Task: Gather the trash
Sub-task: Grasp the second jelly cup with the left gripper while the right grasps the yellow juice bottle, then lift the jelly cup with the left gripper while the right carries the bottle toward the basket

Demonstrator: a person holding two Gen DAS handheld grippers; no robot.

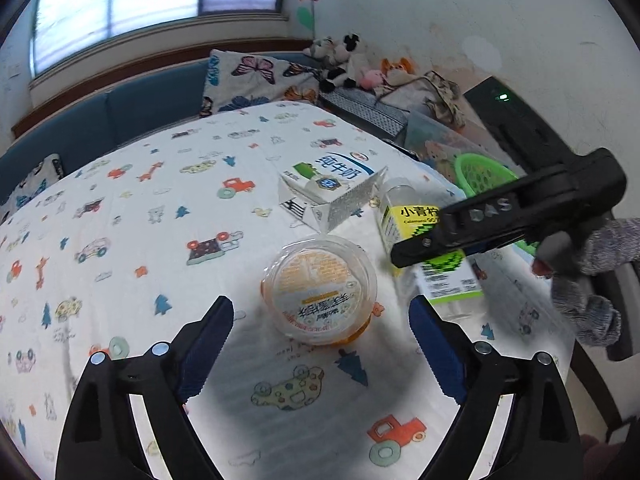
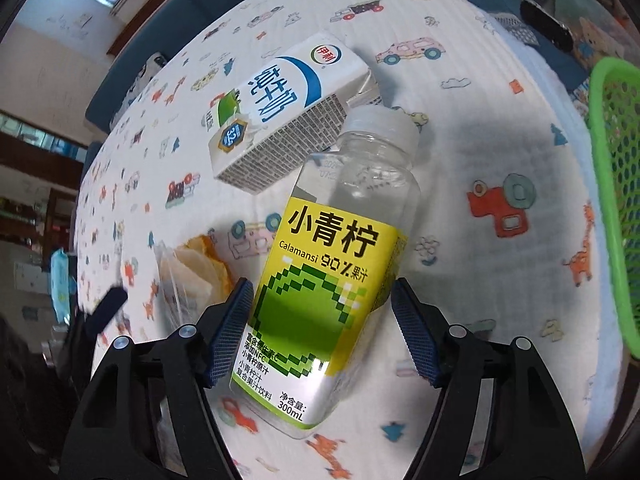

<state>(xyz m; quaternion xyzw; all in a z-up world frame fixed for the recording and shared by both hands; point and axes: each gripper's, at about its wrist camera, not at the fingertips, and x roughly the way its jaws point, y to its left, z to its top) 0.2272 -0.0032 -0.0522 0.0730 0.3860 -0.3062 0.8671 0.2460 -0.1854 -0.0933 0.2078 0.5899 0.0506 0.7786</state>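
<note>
A clear plastic bottle with a yellow-green label [image 2: 332,256] lies on the printed tablecloth [image 2: 500,128]. My right gripper [image 2: 322,332] is open, its blue pads on either side of the bottle's lower half, not closed on it. A white and blue milk carton [image 2: 280,108] lies just beyond the bottle's cap. A round clear cup with an orange lid [image 1: 320,288] sits ahead of my left gripper [image 1: 322,348], which is open and empty. The bottle [image 1: 404,216], the carton [image 1: 328,188] and the right gripper [image 1: 412,252] also show in the left wrist view.
A green mesh basket [image 2: 616,184] stands at the table's right edge, also in the left wrist view [image 1: 480,176]. A blue sofa with cushions and plush toys [image 1: 344,60] lies beyond the table. A dark remote-like object [image 2: 546,28] rests at the far edge.
</note>
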